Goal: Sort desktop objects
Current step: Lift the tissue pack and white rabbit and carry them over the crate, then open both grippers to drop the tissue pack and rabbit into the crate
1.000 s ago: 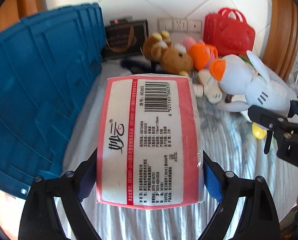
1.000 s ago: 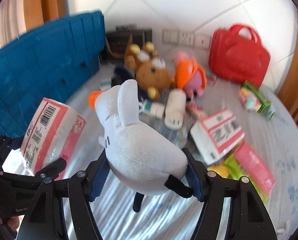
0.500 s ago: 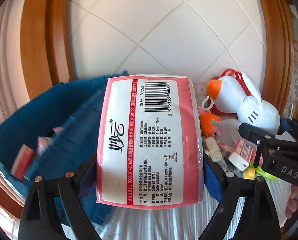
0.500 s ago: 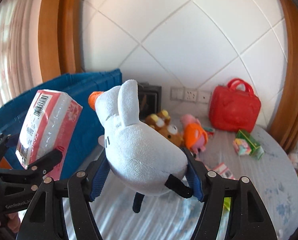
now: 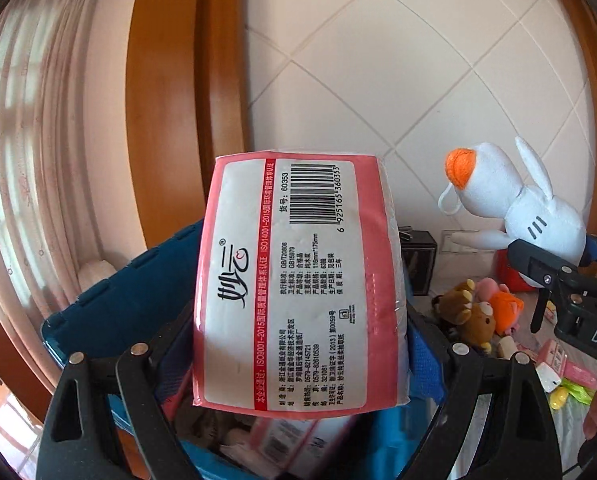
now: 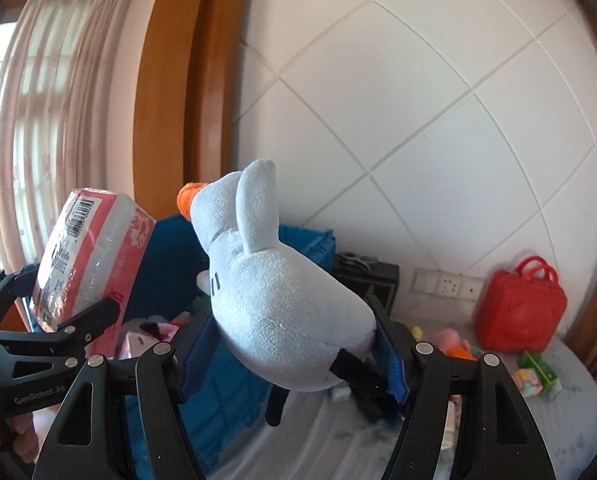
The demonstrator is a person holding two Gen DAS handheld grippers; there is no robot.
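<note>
While both loads hang over the blue crate [image 5: 110,312], left gripper [image 5: 298,344] pinches the tissue pack [image 5: 294,280]; right gripper [image 6: 294,340] squeezes the white plush duck [image 6: 274,292], at 3 o'clock of pack. Lower inside rim first, then let go.

- A sheer pale pink curtain [image 6: 46,128] hangs down the left edge of the frame, with daylight coming through it.
- A curved, glossy orange-brown wooden frame [image 5: 166,120] rises left of centre, between curtain and wall.
- A white padded wall panel [image 6: 438,120], crossed by diagonal seams, fills the upper right.
- A white strip of wall sockets [image 6: 446,285] sits low on that panel, at right of centre.
- A small black box [image 6: 372,280] stands against the wall just left of the sockets.
</note>
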